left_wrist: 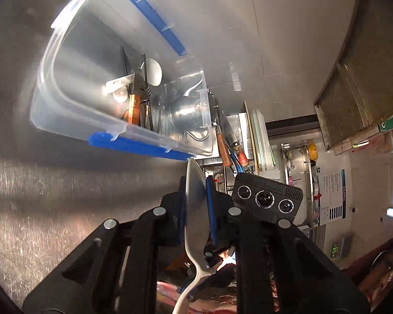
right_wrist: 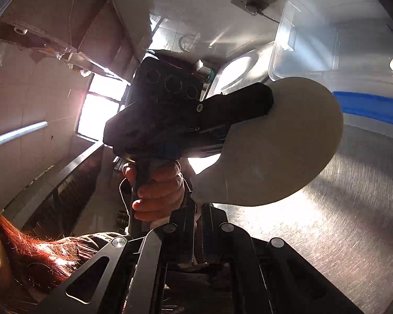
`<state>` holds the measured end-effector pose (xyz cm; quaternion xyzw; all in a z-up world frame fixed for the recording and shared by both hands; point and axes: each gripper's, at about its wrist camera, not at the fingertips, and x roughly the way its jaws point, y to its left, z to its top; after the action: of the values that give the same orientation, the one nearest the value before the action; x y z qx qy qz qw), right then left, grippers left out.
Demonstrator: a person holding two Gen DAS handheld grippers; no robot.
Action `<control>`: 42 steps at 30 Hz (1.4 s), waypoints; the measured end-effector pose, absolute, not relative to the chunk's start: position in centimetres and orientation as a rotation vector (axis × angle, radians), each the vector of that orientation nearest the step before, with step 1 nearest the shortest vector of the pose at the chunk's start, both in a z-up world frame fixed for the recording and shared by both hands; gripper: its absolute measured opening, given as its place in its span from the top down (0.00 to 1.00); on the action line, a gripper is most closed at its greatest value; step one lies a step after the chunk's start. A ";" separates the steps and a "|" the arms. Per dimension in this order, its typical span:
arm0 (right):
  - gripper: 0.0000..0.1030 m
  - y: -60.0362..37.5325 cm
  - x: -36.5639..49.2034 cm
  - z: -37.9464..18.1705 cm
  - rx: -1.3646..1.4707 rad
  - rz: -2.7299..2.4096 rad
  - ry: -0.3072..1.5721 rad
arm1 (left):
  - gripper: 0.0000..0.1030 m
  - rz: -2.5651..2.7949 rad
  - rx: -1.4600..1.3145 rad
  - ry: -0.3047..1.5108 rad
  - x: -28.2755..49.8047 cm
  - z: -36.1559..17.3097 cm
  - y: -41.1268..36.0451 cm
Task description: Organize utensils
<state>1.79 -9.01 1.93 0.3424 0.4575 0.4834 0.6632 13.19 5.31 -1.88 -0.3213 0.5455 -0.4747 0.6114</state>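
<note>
Your left gripper (left_wrist: 196, 198) pinches a spoon (left_wrist: 195, 191) by the bowl, handle trailing back toward you, its tip just short of the bin (left_wrist: 73, 120) on the steel worktop (left_wrist: 39, 196). Your right gripper (right_wrist: 199, 225) is pressed onto a white spatula (right_wrist: 283, 141), blade pointing toward the same bin. Several utensils (left_wrist: 138, 99) and a ladle (left_wrist: 186, 115) already lie inside, so sorting looks well underway; both held pieces have yet to go in.

left tool (left_wrist: 196, 196) clamped tight, right tool (right_wrist: 197, 225) nearly closed, left hand (right_wrist: 157, 185) gripping handle
</note>
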 end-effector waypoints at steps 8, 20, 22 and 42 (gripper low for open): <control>0.92 -17.5 9.6 6.6 0.649 0.941 0.919 | 0.87 -1.135 -0.637 1.124 21.8 4.0 -3.1; 0.89 -20.4 22.0 -6.1 0.660 0.769 1.286 | 0.87 -0.852 -0.581 1.412 33.7 -8.9 -9.2; 0.91 -20.2 22.7 -8.2 0.632 0.701 1.383 | 0.87 -0.813 -0.555 1.469 34.1 -10.4 -9.6; 0.10 -19.3 4.3 7.5 0.106 0.071 0.814 | 0.11 -0.305 0.009 0.823 12.2 6.0 -5.3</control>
<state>4.34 -19.26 7.46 0.0515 0.3957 0.0345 0.9163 12.16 -5.35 6.04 0.0044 0.3984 -0.1477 0.9052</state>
